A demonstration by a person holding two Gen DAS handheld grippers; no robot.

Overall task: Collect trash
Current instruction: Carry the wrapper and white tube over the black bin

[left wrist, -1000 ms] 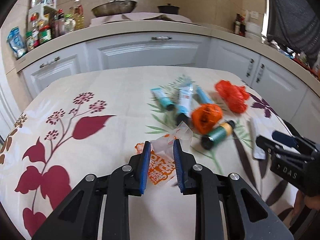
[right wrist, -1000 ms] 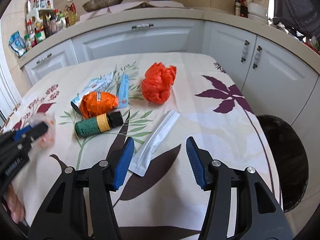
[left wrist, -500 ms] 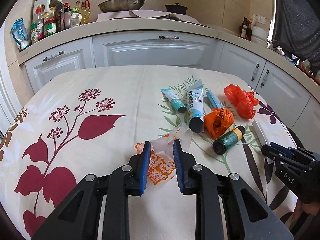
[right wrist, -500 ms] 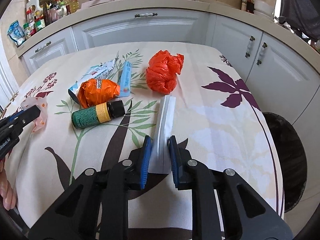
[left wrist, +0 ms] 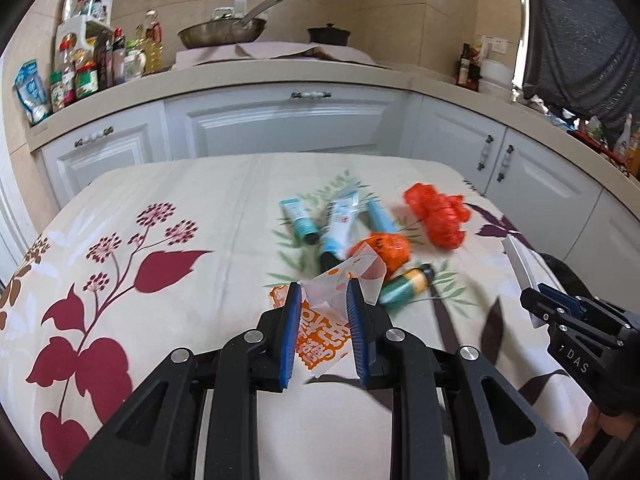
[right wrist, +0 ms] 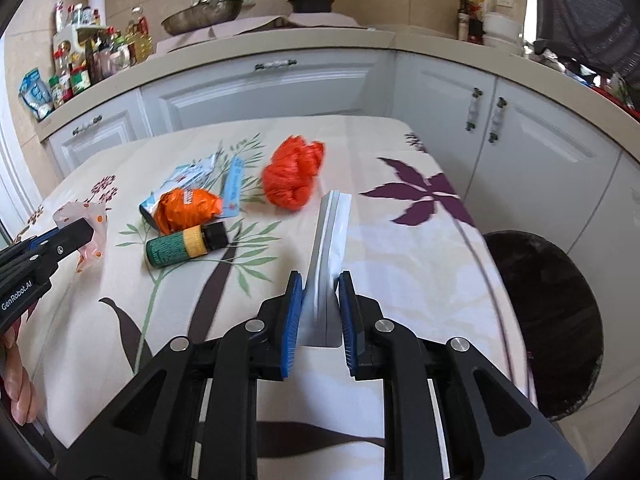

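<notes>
My left gripper (left wrist: 324,292) is shut on a crumpled clear-and-orange wrapper (left wrist: 320,336), held just off the flowered tablecloth (left wrist: 160,200). My right gripper (right wrist: 320,284) is shut on a flat white pouch (right wrist: 330,232) that sticks up and forward from its pads, clear of the cloth. In the right wrist view the left gripper (right wrist: 80,232) and its wrapper (right wrist: 94,216) show at the left edge. On the cloth lie a red-orange plastic bag (right wrist: 294,176), an orange crumpled wrapper (right wrist: 186,210), a green bottle (right wrist: 180,246) and several blue tubes (left wrist: 340,224).
A dark round bin (right wrist: 548,320) stands on the floor by the table's right edge. White kitchen cabinets (left wrist: 280,120) run behind and to the right, with a pan (left wrist: 220,34) and bottles (left wrist: 80,68) on the counter. A person's fingers (right wrist: 20,380) show at lower left.
The right gripper shut on the white pouch and lifted it off the cloth, tilting it upright. The left gripper rose slightly with the wrapper still in it.
</notes>
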